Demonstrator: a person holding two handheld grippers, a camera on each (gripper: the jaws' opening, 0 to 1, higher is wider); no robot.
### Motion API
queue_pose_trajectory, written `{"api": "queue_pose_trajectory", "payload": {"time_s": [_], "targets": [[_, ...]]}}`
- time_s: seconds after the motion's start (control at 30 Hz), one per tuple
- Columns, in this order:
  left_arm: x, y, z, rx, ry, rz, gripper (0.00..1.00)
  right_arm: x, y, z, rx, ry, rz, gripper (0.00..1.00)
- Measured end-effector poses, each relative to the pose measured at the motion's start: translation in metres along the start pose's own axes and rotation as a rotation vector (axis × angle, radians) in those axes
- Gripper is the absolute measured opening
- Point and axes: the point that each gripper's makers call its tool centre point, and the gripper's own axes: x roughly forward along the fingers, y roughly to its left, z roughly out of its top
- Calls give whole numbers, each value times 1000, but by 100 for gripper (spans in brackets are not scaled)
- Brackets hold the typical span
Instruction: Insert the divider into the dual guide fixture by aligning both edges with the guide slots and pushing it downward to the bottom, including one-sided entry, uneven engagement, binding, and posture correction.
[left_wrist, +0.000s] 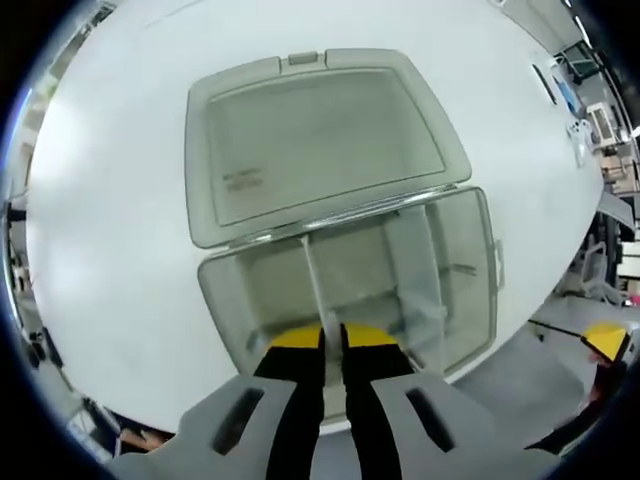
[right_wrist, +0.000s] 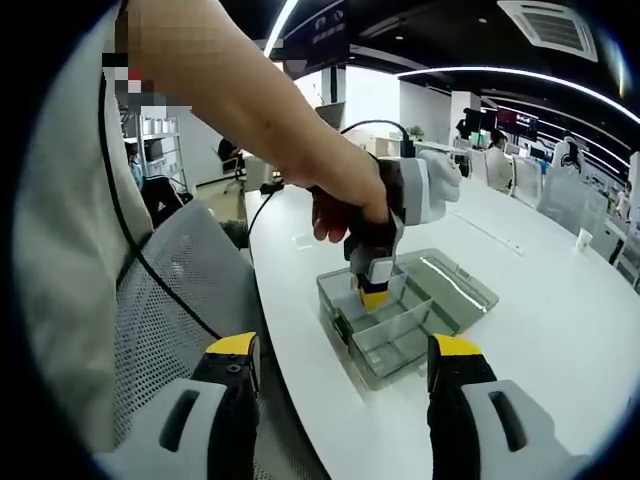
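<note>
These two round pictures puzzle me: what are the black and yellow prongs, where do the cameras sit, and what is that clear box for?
No robot here: a person holds a pair of tongs in each hand, and a wide-angle camera rides on each pair. The left gripper view looks down along the left tongs, whose yellow-tipped jaws are closed on a thin clear divider standing inside the open clear plastic box. The box's lid lies flat behind it on the white table. The right gripper view is taken from off to the side: the right tongs hang open and hold nothing. From there you see the person's hand pressing the left tongs down into the box, and a grey mesh chair beside the table.
</note>
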Motion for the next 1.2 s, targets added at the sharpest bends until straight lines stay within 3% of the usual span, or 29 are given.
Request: {"api": "queue_pose_trajectory", "payload": {"time_s": [0.23, 0.3, 0.63, 1.2], "targets": [[1, 0, 1, 16, -8, -8, 6, 0, -1, 1, 2, -3, -3, 66], [-1, 0, 3, 28, -33, -13, 7, 0, -1, 2, 0, -5, -2, 66], [-11, 0, -1, 1, -47, -50, 10, 1, 2, 4, -7, -8, 3, 66], [-22, -6, -7, 5, -83, -65, 2, -1, 6, 8, -25, -11, 8, 66]]}}
